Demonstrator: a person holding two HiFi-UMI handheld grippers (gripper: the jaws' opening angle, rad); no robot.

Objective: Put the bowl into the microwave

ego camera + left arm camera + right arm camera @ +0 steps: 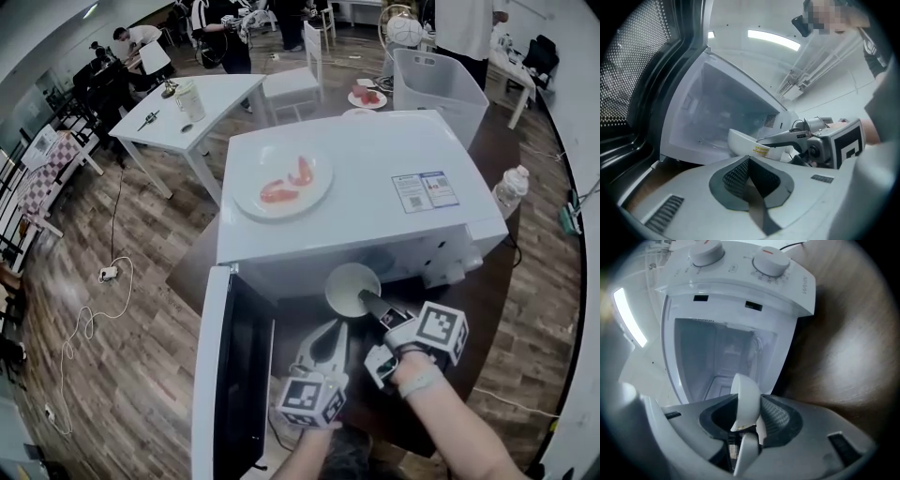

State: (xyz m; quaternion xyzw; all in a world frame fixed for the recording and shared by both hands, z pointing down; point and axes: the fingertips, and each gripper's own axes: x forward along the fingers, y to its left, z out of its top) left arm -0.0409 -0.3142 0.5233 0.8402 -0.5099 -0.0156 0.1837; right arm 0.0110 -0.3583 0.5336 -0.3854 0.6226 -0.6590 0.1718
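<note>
A white bowl hangs tilted in front of the open microwave, just outside its cavity. My right gripper is shut on the bowl's rim; in the right gripper view the bowl stands edge-on between the jaws of the right gripper. My left gripper sits below and left of the bowl, shut with nothing in it. In the left gripper view the left gripper points at the bowl and the empty cavity. The door is swung wide open to the left.
A plate with red food lies on top of the microwave. Two knobs sit on its control panel. A water bottle stands at the dark table's right edge. A white bin and a white table stand behind.
</note>
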